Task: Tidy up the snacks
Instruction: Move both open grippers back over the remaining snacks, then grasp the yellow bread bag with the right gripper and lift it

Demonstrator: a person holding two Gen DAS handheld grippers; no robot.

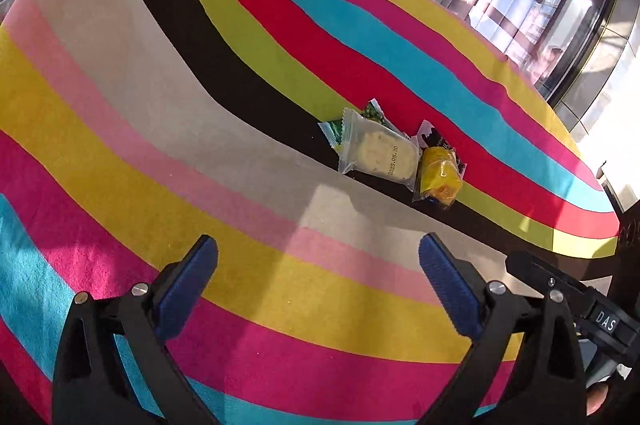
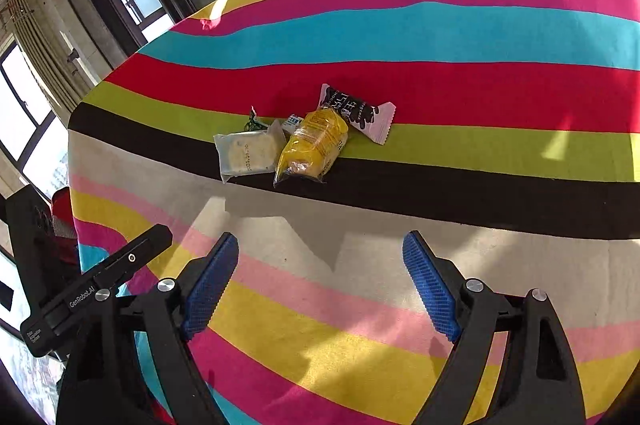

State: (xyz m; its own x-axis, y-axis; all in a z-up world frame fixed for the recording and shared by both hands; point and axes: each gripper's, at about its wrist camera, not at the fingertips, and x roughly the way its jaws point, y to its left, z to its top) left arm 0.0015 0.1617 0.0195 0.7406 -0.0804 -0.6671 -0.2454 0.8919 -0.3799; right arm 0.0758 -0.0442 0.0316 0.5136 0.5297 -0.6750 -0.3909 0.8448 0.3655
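I see a small pile of wrapped snacks on the striped tablecloth [image 2: 440,37], sitting where the black stripe meets the lime-green one, well ahead of both claws.

Clear packet [image 2: 248,155]: transparent wrap, crimped ends, pale cream cake inside with darker flecks. A date is printed on the wrap; I cannot read it with confidence. It lies flat, mostly on the black stripe.

Yellow packet [image 2: 310,147]: clear film over a bright yellow, crumpled filling, some print on the upper part. It touches the clear packet's edge in both views and leans over the pink-and-black wrapper [image 2: 360,113] behind it.

That pink-and-black wrapper has pale pink sawtooth ends, a black centre and white characters. It lies across the red and lime stripes.

Green wrapper [image 1: 374,113]: only corners show, sticking out from under the clear packet. A bit of white-and-blue wrapper shows between the clear and yellow packets in the right wrist view; I cannot tell what it is.

Left gripper [image 1: 318,285]: blue ribbed pads spread wide, nothing between them, over the pink and yellow stripes.

Right gripper [image 2: 320,277]: pads likewise wide apart, empty, over the cream and pink stripes. The two black bodies sit side by side, each showing in the other's view.
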